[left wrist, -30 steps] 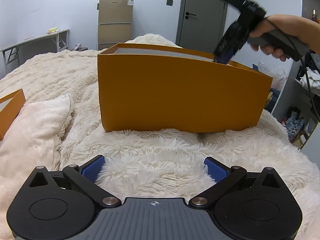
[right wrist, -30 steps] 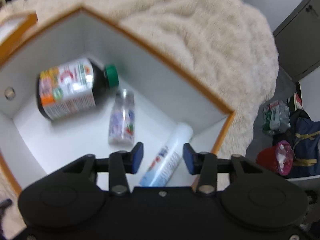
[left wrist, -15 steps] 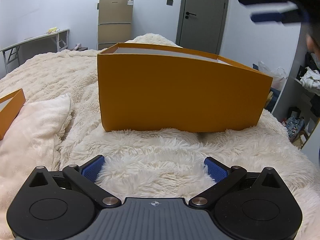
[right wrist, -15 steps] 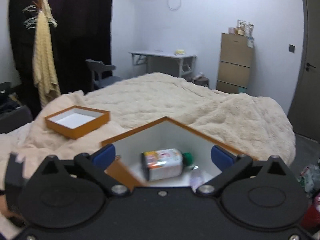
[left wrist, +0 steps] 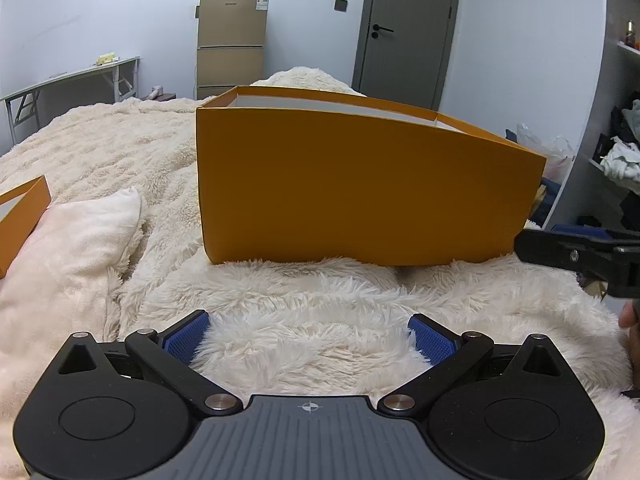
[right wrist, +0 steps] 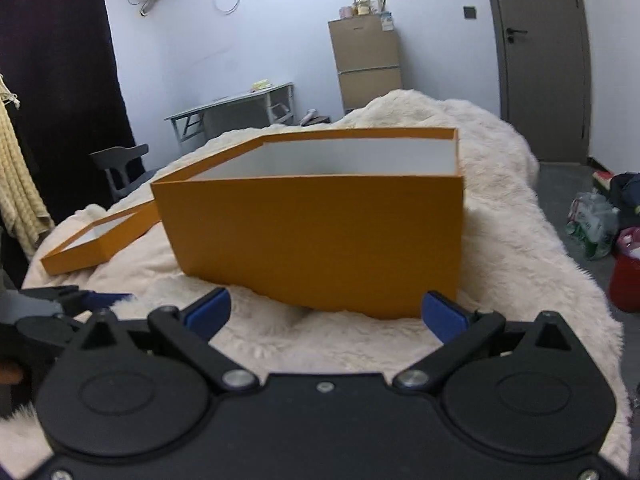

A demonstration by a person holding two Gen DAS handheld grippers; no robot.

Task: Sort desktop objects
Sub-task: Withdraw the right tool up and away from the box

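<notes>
Orange cardboard forms the open box [left wrist: 360, 192] standing on the fluffy cream blanket [left wrist: 304, 304] of the bed, just beyond both grippers. Its shallow lid [right wrist: 96, 236] lies apart to the left, white inside facing up. Both the left gripper [left wrist: 308, 332] and the right gripper [right wrist: 326, 312] have their jaws spread wide with nothing between the blue pads; the right one's have just been opening.
</notes>
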